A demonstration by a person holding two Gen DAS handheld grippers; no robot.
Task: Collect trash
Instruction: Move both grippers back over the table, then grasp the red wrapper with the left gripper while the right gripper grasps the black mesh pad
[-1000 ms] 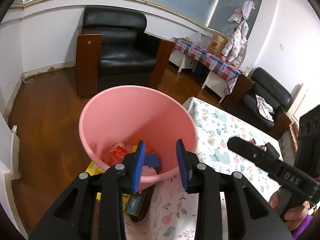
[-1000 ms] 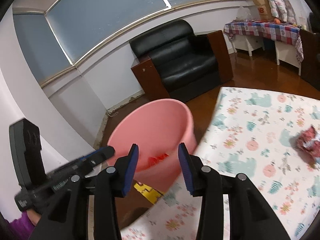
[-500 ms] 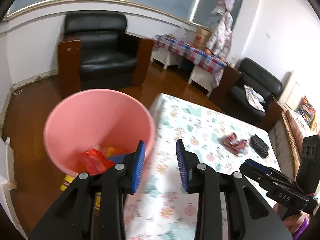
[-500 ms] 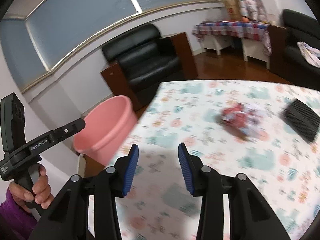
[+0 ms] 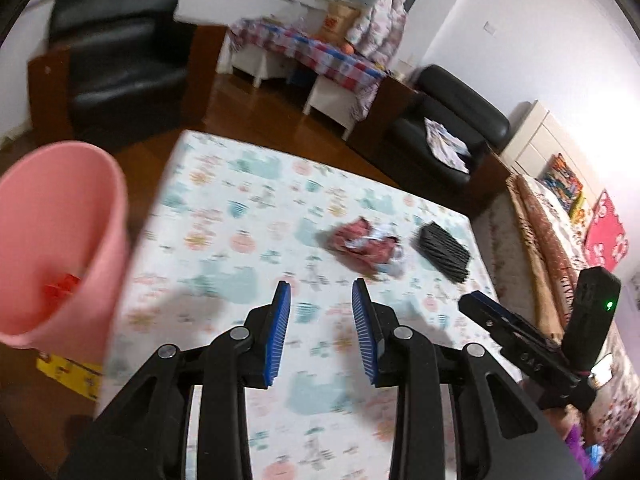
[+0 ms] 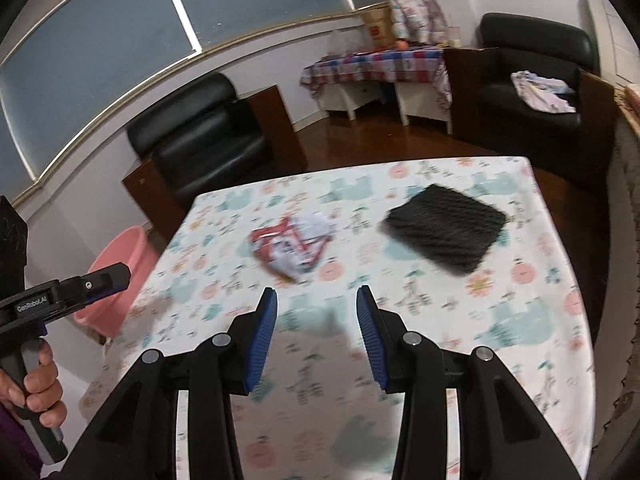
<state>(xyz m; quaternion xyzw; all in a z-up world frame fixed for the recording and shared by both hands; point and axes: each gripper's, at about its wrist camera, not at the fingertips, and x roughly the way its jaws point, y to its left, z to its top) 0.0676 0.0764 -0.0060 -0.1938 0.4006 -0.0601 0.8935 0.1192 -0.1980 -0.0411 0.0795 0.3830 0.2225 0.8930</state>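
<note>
A crumpled red-and-white wrapper (image 5: 366, 243) lies on the patterned tablecloth (image 5: 240, 216); it also shows in the right wrist view (image 6: 294, 248), just ahead of my right gripper (image 6: 316, 300). My right gripper is open and empty above the table. My left gripper (image 5: 320, 292) is open and empty, above the table near its left side. A pink bin (image 5: 52, 240) with red trash inside stands off the table's left edge; it also shows in the right wrist view (image 6: 120, 256). A black mesh pad (image 6: 446, 232) lies right of the wrapper.
The tablecloth (image 6: 520, 320) ends in edges on all sides. A black armchair (image 6: 208, 136) stands behind the table, another (image 6: 532, 80) at the back right. A side table with checked cloth (image 6: 376, 64) is by the wall. A yellow box (image 5: 68, 372) lies under the bin.
Both grippers have swung right, away from the pink bin and over the table. The wrapper and black pad have come into view ahead of them. Both stay open.
</note>
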